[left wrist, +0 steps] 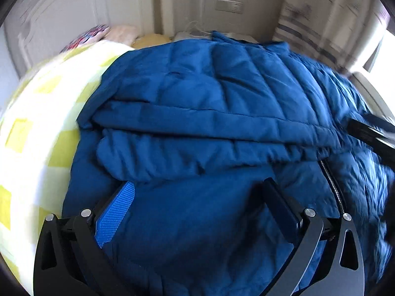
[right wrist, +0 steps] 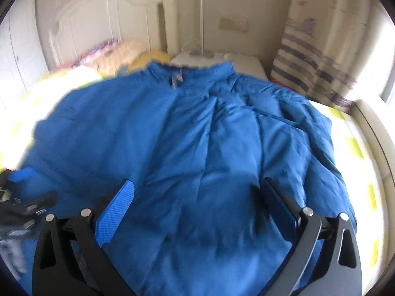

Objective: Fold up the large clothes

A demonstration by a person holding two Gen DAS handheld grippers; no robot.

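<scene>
Blue padded jacket [right wrist: 187, 133] lying collar at 12 o'clock; right gripper [right wrist: 197, 197] and left gripper [left wrist: 200, 194] hovering over hem, jaws gaping wide, gripping nothing.

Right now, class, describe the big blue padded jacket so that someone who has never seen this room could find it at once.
Start at the bed with the yellow-and-white checked cover, in front of the white panelled headboard. Spread across it lies the big blue padded jacket, collar towards the headboard. It is the only deep blue, quilted item; the bedding around it is pale.
</scene>
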